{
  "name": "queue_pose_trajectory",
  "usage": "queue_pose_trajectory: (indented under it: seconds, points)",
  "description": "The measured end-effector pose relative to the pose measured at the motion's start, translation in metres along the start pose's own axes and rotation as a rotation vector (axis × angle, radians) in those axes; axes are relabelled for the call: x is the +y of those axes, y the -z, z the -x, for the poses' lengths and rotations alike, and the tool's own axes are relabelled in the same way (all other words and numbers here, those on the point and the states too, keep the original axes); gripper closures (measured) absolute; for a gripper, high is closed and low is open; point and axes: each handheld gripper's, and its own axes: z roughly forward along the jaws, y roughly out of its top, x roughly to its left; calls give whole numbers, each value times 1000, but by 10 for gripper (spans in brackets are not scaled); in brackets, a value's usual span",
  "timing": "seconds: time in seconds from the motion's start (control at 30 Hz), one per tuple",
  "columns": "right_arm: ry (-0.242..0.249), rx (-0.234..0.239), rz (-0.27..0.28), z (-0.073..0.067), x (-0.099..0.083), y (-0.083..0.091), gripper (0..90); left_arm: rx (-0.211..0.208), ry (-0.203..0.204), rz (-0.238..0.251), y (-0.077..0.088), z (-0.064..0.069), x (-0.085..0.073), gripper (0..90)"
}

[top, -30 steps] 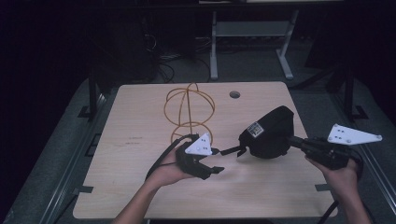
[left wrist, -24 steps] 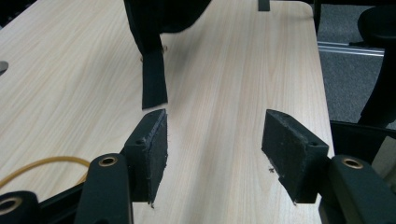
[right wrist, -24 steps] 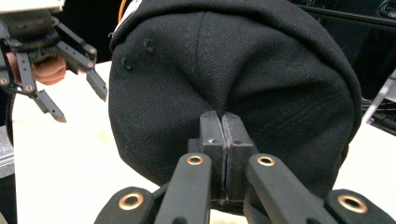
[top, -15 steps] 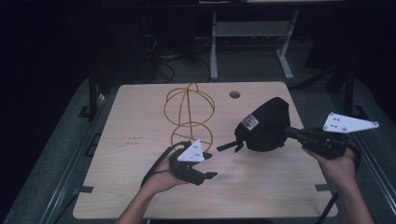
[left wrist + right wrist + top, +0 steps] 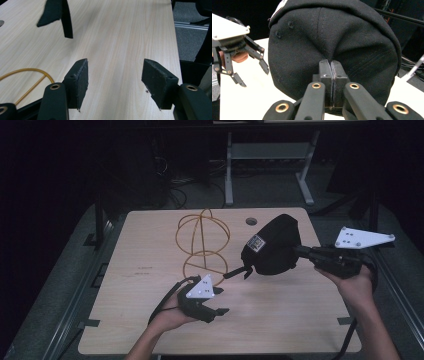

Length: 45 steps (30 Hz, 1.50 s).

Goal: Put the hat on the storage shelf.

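We hold black cap (image 5: 274, 246) aloft over right half of table (image 5: 145, 270), right gripper (image 5: 331, 65) clenched on pinch of crown fabric. Left gripper (image 5: 216, 303) released, jaws just been opening, nothing between them, hovering near edge below wire stand (image 5: 202, 242). Strap (image 5: 56, 15) dangles toward left. Our judgement: keep pinch firm, carry cap level, lower crown squarely over stand's top loop, left steadying brim.
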Motion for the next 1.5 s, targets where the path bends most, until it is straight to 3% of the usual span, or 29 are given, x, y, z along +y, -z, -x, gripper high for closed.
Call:
queue_pose_trajectory:
  seconds: [0.8,1.5]
  points:
    - [88,86,-3,-7,71,-35,893,-2,15,15,0,3,-4,366]
    - [148,162,-39,-13,130,-88,894,4,22,38,8,0,-3,366]
